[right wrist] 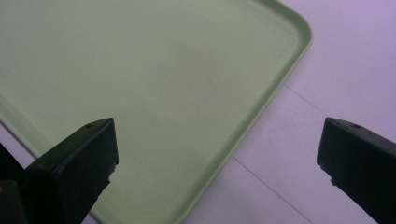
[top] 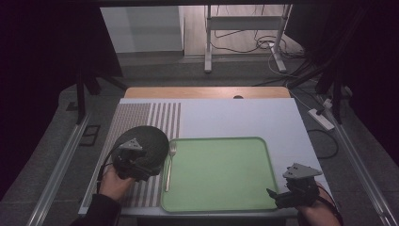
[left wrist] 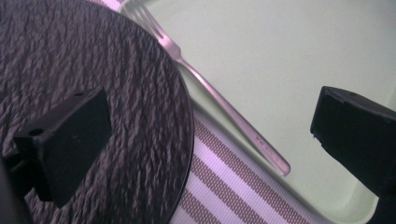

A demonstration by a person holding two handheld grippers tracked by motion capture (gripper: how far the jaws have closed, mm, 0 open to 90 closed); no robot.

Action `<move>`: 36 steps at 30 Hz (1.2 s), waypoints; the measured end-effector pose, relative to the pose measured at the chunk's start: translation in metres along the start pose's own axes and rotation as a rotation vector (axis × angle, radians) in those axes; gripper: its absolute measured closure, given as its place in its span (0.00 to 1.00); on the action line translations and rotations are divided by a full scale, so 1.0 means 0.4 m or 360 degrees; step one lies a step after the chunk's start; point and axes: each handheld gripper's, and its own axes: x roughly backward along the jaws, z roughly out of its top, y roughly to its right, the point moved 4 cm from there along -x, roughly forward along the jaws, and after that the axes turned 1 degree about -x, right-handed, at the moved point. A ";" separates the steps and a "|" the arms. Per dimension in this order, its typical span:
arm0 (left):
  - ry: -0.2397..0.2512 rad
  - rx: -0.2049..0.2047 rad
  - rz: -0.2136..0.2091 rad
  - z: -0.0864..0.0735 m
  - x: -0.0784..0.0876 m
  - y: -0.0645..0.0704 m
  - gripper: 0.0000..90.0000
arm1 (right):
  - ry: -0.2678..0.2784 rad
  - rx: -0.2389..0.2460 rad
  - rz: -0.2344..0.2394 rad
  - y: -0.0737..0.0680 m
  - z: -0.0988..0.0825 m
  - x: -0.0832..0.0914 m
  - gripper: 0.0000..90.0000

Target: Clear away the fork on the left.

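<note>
left tool (left wrist: pixel 205 140) jaws apart, seemingly straddling plate (left wrist: pixel 93 93) edge and fork (left wrist: pixel 219 100).

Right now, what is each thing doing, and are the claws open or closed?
Left claw: open, over the dark plate's edge, holding nothing.
Right claw: open, over the tray's corner, holding nothing.
Dark plate: flat on the striped mat.
Fork: lying on the tray's left rim.
Green tray: flat, middle bare.

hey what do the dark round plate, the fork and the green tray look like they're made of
Dark round plate: rough rippled matte surface, slate-like; probably stone or textured ceramic, hard to tell which.
Fork: pale grey with a soft sheen, most likely brushed metal.
Green tray: smooth uniform matte green with a rounded moulded rim, looks like plastic.
</note>
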 end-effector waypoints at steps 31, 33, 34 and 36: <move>0.0012 0.0160 0.0105 -0.098 0.073 -0.023 0.00 | 0.0016 -0.0044 -0.0030 0.005 -0.001 0.004 0.00; 0.0020 0.0168 0.0115 -0.101 0.078 -0.022 0.00 | 0.0015 -0.0046 -0.0034 0.006 -0.001 0.004 0.00; 0.0018 0.0167 0.0117 -0.103 0.080 -0.022 0.00 | 0.0015 -0.0046 -0.0035 0.006 -0.001 0.004 0.00; 0.0028 0.0173 0.0130 -0.106 0.085 -0.020 0.00 | 0.0016 -0.0050 -0.0034 0.007 -0.001 0.005 0.00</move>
